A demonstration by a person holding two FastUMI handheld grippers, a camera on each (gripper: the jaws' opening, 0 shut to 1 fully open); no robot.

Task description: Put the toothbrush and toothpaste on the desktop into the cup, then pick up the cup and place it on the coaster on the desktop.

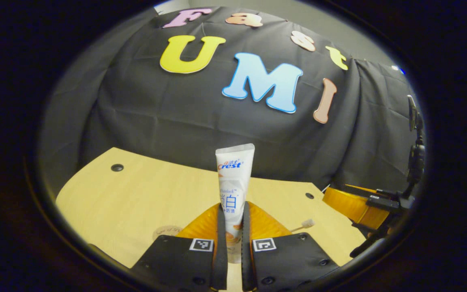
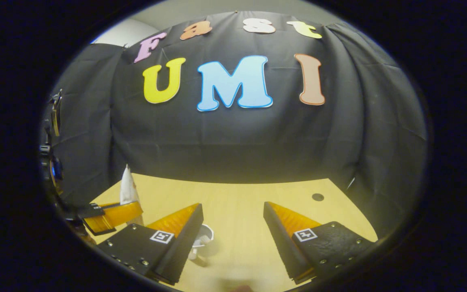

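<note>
The white plastic toothpaste tube [image 1: 233, 182] carries a blue-and-red brand logo toward its twelve o'clock end, with blue characters below it toward six o'clock. Square coded markers [image 1: 201, 244] sit on the fingers of the left gripper [image 1: 233, 211] and the right gripper [image 2: 232, 205].

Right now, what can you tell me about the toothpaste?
The toothpaste is a white tube with blue print and an orange patch low down. It stands upright, flat crimped end up, held above the desk. The left gripper pinches its lower part, one finger on each side. In the right gripper view its tip pokes up at the left.
</note>
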